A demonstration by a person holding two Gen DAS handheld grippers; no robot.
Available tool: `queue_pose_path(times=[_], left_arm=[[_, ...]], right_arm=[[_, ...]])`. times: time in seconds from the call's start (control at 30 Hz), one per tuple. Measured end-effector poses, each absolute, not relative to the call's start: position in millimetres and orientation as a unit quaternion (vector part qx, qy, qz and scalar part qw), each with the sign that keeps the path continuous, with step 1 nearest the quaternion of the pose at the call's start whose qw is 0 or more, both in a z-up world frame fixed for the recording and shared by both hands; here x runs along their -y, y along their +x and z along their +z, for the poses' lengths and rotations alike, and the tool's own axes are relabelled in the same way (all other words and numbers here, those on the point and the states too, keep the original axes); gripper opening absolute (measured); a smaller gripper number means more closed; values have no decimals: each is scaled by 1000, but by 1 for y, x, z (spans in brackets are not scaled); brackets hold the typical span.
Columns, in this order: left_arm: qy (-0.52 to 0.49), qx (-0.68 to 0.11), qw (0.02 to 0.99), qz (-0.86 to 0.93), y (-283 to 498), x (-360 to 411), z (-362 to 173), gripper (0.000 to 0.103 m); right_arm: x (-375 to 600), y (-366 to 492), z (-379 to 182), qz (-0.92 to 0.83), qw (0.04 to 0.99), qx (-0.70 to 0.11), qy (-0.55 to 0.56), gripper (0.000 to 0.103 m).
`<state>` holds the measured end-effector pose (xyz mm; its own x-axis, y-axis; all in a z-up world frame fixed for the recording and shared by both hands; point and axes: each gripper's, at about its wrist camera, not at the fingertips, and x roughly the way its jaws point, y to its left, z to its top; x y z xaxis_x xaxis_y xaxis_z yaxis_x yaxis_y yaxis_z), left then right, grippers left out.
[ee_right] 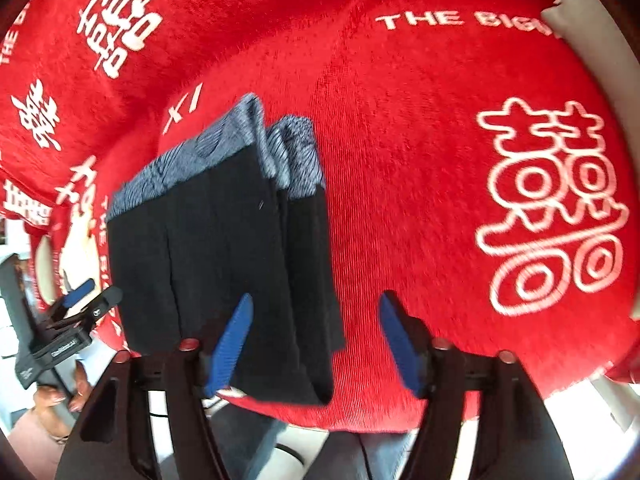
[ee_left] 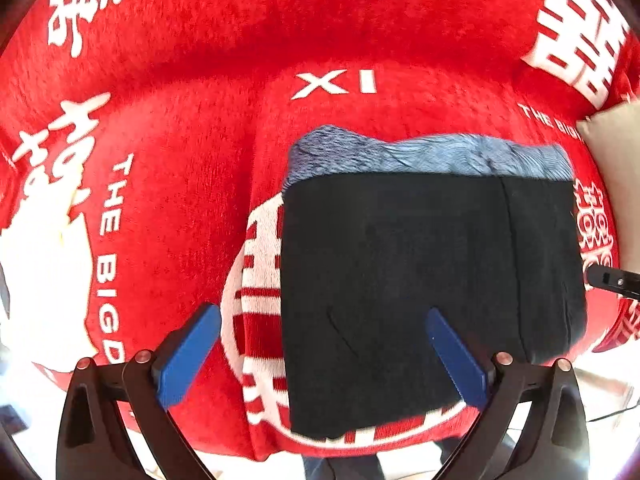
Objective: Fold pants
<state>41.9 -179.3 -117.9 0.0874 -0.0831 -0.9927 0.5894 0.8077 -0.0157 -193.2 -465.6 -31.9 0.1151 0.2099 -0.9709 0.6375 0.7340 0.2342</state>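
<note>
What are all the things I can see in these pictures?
pants: one pair, dark navy with a blue-grey patterned waistband, folded into a rectangle, lying on the blanket.
blanket: one, red with white characters and letters, spread under the pants.
cushion: one, beige, at the blanket's far right edge.
left gripper: one, black with blue fingers, open, hovering above the pants' left edge.
right gripper: one, black with blue fingers, open, hovering above the pants' right edge.
hand: one, holding the left gripper.

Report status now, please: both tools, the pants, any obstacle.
Left tool open, right tool open, both empty. Pants folded, lying on red blanket. No obstacle seen.
</note>
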Motion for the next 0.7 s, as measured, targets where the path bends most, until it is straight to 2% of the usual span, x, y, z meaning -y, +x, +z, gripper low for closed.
queue_pose_path(times=[0.03, 0.13, 0.23, 0.47, 0.7], left_arm=[[206, -633, 707, -238, 37, 180, -115, 103], [213, -645, 695, -235, 27, 181, -109, 103], [223, -646, 694, -226, 17, 181, -102, 103], [245, -642, 697, -208, -3, 181, -83, 103], [245, -650, 693, -194, -12, 177, -76, 103]], right_arm=[[458, -194, -25, -167, 672, -649, 315, 83], [436, -193, -7, -179, 685, -648, 280, 86], [414, -185, 5, -190, 692, -646, 259, 103], [381, -182, 22, -213, 699, -650, 210, 103], [364, -184, 27, -213, 682, -666, 213, 103]])
